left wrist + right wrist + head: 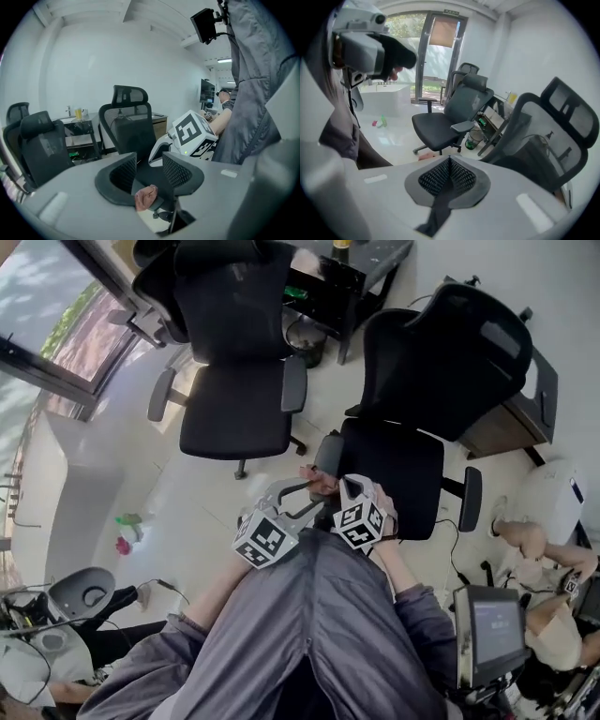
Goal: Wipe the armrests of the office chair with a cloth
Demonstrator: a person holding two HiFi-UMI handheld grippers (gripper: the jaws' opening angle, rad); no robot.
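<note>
Left tongs: released, pads apart, nothing pinched between them.
Right tongs: clenched tight on nothing.
Cloth: pink, bunched on the front end of the armrest, just under my left tongs.
Chair: black, directly ahead of me.

Seen from steeply above: two black chairs on a pale floor, the near chair right of the far chair. Left gripper and right gripper side by side (marker cubes close together), pointing at a pink cloth bunched by the near chair's armrest. Grey sleeves below; screen at lower right.
</note>
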